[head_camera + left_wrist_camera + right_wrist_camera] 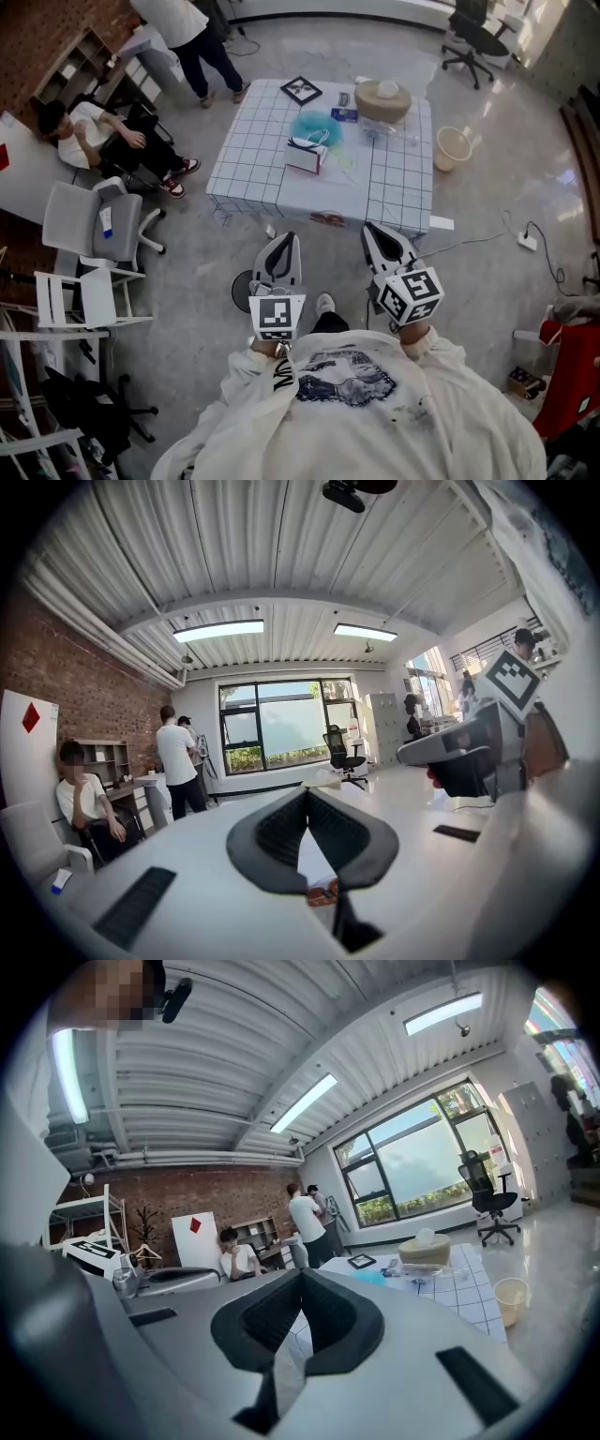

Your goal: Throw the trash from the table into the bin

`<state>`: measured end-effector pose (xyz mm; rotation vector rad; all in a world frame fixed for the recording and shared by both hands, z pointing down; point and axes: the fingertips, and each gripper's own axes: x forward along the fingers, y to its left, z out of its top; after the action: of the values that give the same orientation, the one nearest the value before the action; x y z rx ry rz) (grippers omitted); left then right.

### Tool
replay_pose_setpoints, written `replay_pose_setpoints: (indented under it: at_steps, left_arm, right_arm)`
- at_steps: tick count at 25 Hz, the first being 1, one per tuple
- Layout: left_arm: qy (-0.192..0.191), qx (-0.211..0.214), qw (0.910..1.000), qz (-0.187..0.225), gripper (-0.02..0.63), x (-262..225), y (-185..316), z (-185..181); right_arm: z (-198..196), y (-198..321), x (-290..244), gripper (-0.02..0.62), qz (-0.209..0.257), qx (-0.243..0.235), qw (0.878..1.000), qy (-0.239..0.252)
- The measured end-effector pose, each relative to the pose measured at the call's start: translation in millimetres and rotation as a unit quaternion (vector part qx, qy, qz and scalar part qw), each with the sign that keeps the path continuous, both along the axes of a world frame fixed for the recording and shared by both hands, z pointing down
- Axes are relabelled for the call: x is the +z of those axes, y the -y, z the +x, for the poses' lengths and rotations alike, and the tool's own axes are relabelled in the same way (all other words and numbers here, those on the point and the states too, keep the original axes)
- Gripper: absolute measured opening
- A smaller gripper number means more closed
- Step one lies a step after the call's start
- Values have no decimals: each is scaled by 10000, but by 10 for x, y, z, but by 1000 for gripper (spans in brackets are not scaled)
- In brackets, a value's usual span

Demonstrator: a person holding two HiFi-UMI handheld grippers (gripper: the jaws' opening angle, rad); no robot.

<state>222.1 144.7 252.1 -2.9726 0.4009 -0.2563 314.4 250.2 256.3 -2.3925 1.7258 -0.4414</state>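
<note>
The person stands back from the counter, which is covered by a grid-patterned cloth. They hold the left gripper and the right gripper side by side, well short of the counter's near edge. In the left gripper view the fingers are closed tip to tip with nothing between them. The right gripper view shows its fingers pressed together and empty too.

The trash lies on the counter's far half: a teal plastic bag, a small white carton just in front of it, a blue packet and a clear wrapper. A round tan container and a black-framed card sit at the far edge.

The beige bin stands on the floor beside the counter's right side. One person sits at the left and another stands beyond.
</note>
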Motion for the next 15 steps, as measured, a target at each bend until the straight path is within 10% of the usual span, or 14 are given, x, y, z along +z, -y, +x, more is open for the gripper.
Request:
replay_pose_setpoints:
  at_steps: [15]
  left_arm:
    - [-30,465,9987,-222,6,120,861,616]
  right_arm:
    - [519,802,110,17,-318,419,9986,58]
